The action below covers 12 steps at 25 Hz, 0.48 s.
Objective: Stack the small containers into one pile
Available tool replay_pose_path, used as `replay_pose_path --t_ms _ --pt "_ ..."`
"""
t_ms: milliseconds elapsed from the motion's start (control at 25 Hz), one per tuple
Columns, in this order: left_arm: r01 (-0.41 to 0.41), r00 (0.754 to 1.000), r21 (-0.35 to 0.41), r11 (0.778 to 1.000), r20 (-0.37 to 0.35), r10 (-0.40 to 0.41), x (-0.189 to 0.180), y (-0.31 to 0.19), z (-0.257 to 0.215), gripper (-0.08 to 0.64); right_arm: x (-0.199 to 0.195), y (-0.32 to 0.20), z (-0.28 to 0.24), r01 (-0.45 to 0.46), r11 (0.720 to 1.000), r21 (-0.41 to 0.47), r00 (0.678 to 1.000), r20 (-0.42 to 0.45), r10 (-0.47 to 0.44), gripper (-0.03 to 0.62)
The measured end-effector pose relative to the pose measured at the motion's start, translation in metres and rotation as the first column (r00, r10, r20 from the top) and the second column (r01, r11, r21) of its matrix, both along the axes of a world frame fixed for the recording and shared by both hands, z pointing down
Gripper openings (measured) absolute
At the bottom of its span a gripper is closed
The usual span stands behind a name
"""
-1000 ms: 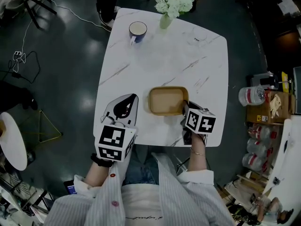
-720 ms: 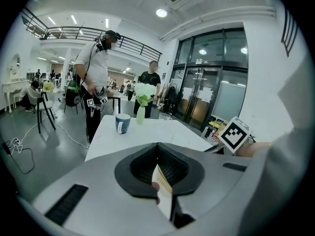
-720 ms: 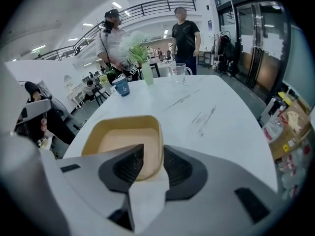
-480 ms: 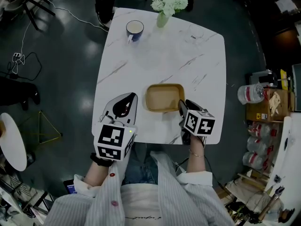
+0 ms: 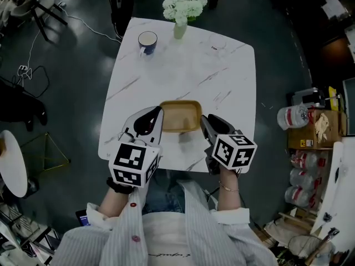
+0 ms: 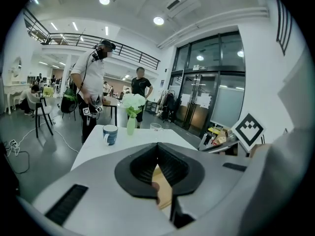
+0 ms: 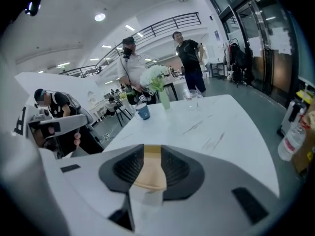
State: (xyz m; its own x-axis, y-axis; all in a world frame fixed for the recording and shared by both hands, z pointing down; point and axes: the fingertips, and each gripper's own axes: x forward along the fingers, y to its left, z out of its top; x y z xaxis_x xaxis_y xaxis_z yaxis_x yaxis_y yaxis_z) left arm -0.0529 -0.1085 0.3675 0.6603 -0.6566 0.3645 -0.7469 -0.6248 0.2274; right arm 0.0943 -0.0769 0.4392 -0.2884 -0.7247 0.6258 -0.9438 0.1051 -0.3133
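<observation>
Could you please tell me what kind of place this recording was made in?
Probably a large open-plan hall or lab: a railed upper gallery, tall glass doors, and other people standing about.

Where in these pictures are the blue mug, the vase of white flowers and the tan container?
blue mug (image 5: 147, 40): head view, on its open top.
vase of white flowers (image 5: 183, 5): head view, on the blossoms.
tan container (image 5: 180, 115): head view, on its inner floor.
</observation>
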Motion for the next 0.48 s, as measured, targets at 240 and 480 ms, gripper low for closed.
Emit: replay_pose_path --t_ms 240,480 --pt "-0.030 0.999 0.051 0.998 -0.034 0.031 0.050 0.017 -0.032 0.017 0.002 0.003 -0.064 0.113 0.979 0.168 0.994 -0.009 -0.113 0.061" --pt "-0.068 0.996 0.113 0.991 -0.043 0.073 0.093 0.039 -0.061 0.017 0.008 0.019 -0.108 0.201 0.930 0.308 0.980 -0.058 -0.193 0.029"
